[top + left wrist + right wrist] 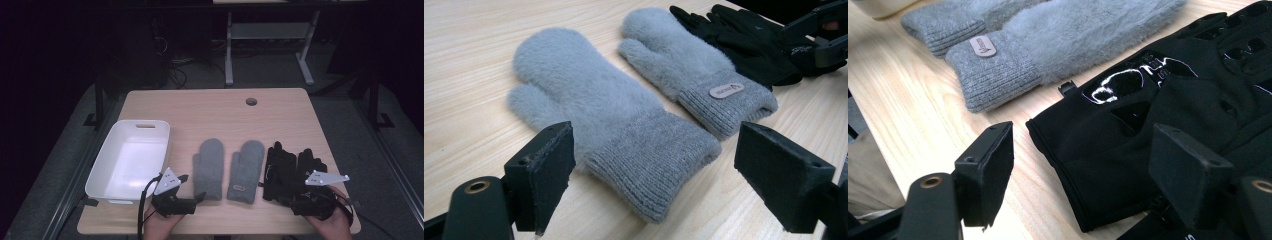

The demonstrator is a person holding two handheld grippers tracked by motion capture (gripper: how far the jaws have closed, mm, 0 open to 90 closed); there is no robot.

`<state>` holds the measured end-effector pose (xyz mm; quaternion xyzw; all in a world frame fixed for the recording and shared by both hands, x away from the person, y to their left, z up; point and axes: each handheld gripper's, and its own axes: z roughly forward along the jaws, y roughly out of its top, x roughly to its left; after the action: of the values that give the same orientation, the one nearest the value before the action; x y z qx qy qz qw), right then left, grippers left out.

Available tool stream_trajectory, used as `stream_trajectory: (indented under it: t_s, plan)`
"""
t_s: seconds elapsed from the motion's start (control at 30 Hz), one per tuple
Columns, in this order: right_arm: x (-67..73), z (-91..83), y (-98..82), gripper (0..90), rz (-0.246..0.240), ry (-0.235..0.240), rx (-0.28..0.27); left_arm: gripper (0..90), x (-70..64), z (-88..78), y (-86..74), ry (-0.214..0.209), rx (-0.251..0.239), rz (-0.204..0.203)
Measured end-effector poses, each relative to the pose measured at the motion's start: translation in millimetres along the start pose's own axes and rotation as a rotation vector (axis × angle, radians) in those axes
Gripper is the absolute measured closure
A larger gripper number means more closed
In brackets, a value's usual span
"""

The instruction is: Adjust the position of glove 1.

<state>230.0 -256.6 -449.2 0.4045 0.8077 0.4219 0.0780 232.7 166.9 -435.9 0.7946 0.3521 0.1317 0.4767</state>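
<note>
The white bin at the table's left serves as landmark; just to its right lie two grey mittens, the left grey mitten and the right grey mitten, side by side with cuffs toward the person; farther right of the bin, beyond the mittens, lies a pair of black gloves. The left gripper sits just off the bin's near right corner, jaws wide apart and empty, aimed at the ribbed cuff of the left grey mitten; the right gripper, far right of the bin, has its jaws spread and empty, aimed at the cuff of the black gloves.

The mittens look light, fluffy and limp; they should fold and droop when lifted; the knit cuff is probably the firmest place to pinch, the fur likely slipping a little. The gloves look thin, floppy, with slick printed patches; the hemmed cuff seems the better hold.

The bin is empty and open-topped; its rim stands above the wooden table; bare wood lies beyond the mittens; the near table edge is close behind both cuffs.
</note>
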Motion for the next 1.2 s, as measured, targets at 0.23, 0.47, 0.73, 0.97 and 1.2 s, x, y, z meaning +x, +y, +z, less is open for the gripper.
stream_trajectory:
  t_s: [0.23, 0.47, 0.73, 0.97, 1.2]
  plan:
    - [-1.0, 1.0, 2.3, 26.5, 0.007, -0.003, -0.009, 16.1, 2.2, 1.2, -0.8, -0.006, 0.006, -0.005]
    - [4.3, 1.6, 4.4, 26.5, 0.002, -0.005, 0.004, 16.1, -0.1, -0.3, -2.4, -0.008, 0.014, 0.01]
    - [8.2, 6.4, 6.8, 26.5, -0.019, -0.011, 0.015, 16.1, -0.2, -0.7, -2.0, -0.015, 0.012, 0.014]
    - [6.1, 8.2, 8.7, 26.5, -0.013, 0.007, 0.006, 16.1, 2.2, 1.2, -2.9, -0.014, 0.009, 0.006]
    - [9.4, 10.2, 21.0, 26.5, -0.044, 0.022, 0.017, 16.1, 2.0, -3.0, -2.5, -0.008, -0.002, 0.005]
